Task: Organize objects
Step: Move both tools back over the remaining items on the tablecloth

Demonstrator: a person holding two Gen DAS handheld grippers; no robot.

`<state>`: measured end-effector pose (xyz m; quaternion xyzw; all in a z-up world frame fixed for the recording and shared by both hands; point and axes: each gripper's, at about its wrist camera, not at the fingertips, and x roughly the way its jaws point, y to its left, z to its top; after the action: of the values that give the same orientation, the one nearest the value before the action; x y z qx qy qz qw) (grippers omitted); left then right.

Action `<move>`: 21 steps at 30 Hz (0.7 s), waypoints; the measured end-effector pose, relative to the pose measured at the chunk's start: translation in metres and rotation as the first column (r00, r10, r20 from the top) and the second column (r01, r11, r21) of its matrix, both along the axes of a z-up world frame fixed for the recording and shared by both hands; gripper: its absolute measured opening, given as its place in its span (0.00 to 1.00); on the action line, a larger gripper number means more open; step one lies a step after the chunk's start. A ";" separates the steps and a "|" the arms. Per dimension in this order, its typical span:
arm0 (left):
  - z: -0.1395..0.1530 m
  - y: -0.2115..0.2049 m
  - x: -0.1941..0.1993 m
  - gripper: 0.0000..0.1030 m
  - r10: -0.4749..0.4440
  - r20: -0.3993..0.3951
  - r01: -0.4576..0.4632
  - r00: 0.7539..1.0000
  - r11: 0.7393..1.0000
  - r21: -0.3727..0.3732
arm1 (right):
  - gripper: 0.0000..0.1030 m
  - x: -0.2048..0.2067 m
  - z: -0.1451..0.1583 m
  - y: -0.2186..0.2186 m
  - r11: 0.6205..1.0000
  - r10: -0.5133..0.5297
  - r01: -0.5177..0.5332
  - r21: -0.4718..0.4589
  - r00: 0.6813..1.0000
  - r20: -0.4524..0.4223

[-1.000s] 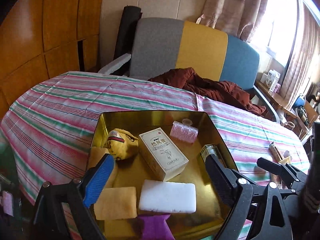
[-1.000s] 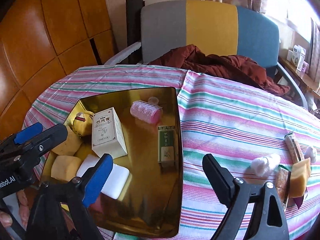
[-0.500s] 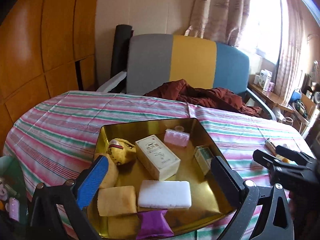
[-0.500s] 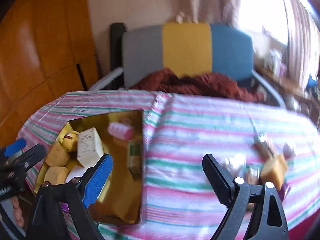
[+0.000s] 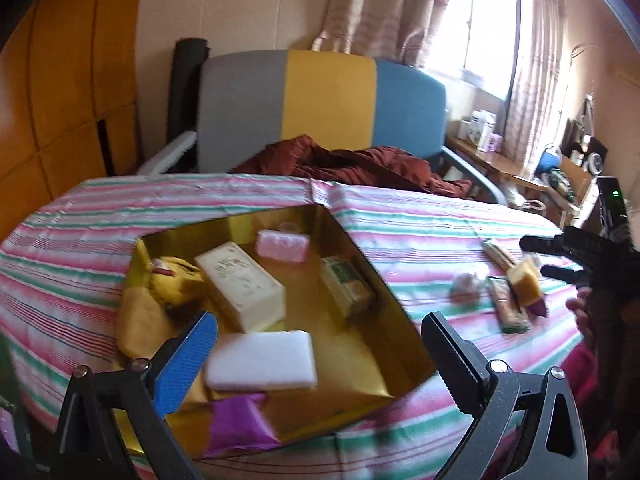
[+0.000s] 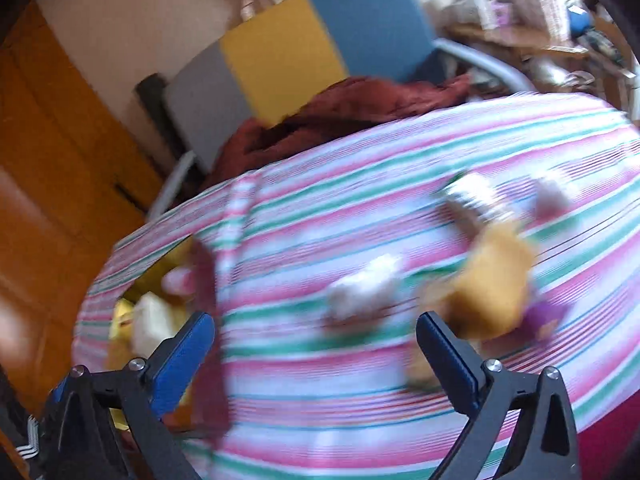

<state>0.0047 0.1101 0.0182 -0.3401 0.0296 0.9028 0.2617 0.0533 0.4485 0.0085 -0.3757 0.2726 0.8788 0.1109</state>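
A gold tray (image 5: 394,312) on the striped tablecloth holds a cream box (image 5: 240,284), a white sponge (image 5: 262,360), a pink roller (image 5: 282,244), a green box (image 5: 348,286), a yellow toy (image 5: 174,282) and a purple packet (image 5: 240,426). My left gripper (image 5: 320,354) is open and empty above the tray's near edge. My right gripper (image 6: 316,350) is open and empty, over the cloth near a white cotton ball (image 6: 366,286) and a yellow sponge (image 6: 494,284). The right wrist view is blurred. The right gripper also shows in the left wrist view (image 5: 560,258).
Loose items lie on the cloth right of the tray: a yellow sponge (image 5: 526,280), a snack bar (image 5: 508,308), a wrapped stick (image 5: 498,252). A grey, yellow and blue chair (image 5: 320,104) with a brown garment (image 5: 352,164) stands behind the table.
Both grippers have pulled back and swung right. The right gripper has moved from the tray towards the loose items at the right, its view now blurred. Both stay open.
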 end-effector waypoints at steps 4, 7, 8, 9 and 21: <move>-0.010 0.013 0.002 1.00 -0.040 0.061 0.040 0.997 0.999 -0.002 | 1.00 0.023 0.003 0.059 0.985 -0.173 0.173 0.000 0.985 -0.025; -0.016 0.023 0.004 1.00 -0.063 0.101 0.064 0.993 0.998 -0.004 | 1.00 0.048 -0.008 0.097 0.942 -0.334 0.332 -0.040 0.942 -0.041; -0.016 0.026 0.004 1.00 -0.070 0.108 0.071 0.992 0.997 -0.007 | 1.00 0.057 -0.014 0.107 0.922 -0.382 0.379 -0.073 0.923 -0.034; -0.017 0.030 0.005 1.00 -0.077 0.110 0.079 0.991 0.997 -0.013 | 1.00 0.065 -0.019 0.116 0.903 -0.416 0.411 -0.123 0.909 -0.018; -0.009 0.101 -0.004 1.00 -0.192 0.107 0.203 0.975 0.975 -0.095 | 1.00 0.059 -0.036 0.124 0.896 -0.372 0.362 -0.258 0.928 0.013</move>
<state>0.0011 0.2115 0.0093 -0.3923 0.0980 0.8517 0.3332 0.1126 0.5721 -0.0272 -0.3124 0.4515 0.8062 0.2202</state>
